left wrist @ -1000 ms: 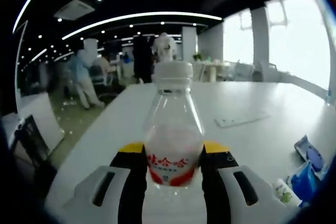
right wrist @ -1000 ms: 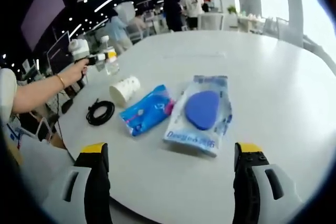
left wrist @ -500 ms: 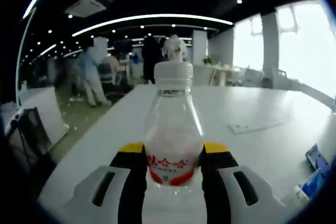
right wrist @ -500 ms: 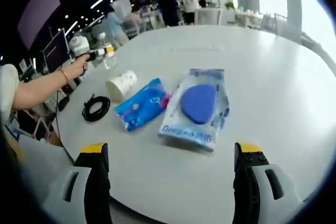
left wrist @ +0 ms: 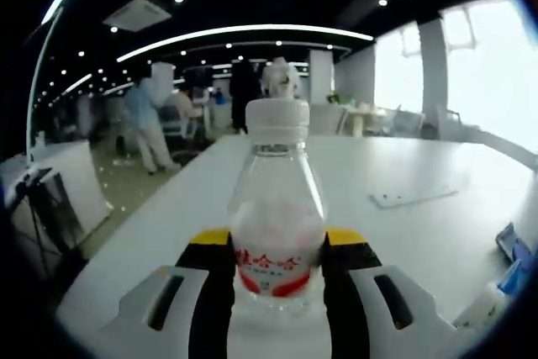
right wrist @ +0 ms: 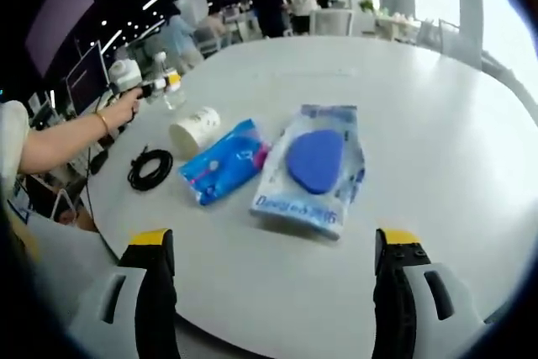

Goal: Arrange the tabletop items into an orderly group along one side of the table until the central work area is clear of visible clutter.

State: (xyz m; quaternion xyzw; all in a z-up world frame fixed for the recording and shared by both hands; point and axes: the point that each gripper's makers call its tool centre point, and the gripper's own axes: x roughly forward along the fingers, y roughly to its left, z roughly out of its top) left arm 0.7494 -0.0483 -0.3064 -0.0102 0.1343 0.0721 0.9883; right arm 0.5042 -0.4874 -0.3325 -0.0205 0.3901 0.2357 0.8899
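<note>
In the left gripper view, our left gripper (left wrist: 277, 262) is clamped on a clear plastic bottle (left wrist: 277, 216), one jaw pressed against each side of its lower body, right at the red and white label. The bottle stands upright between the jaws, its white cap (left wrist: 276, 121) on, and it looks nearly empty. Whether its base touches the white table (left wrist: 403, 174) we cannot tell. Farther along the table lies a flat pale strip (left wrist: 417, 197), and at the right edge we catch a blue corner of a packet (left wrist: 514, 248).

In the right gripper view, our right gripper (right wrist: 274, 279) is spread wide, its two yellow-tipped jaws far apart and touching nothing, hovering over the near edge of the table (right wrist: 437, 149). Ahead of it lies a wet-wipes pack (right wrist: 313, 166) with a blue oval lid, flat on the table. Just beside it on its left is a smaller blue pouch (right wrist: 223, 162) with a pink end. Beyond that, a white paper cup (right wrist: 195, 130) lies on its side, and a coiled black cable (right wrist: 150, 168) sits near the table's left edge. Farther back on the left we see our own hand (right wrist: 123, 110) holding the left gripper (right wrist: 161, 86), with the bottle (right wrist: 171, 83) in its jaws above the table's far left edge. People stand in the background of the office.
</note>
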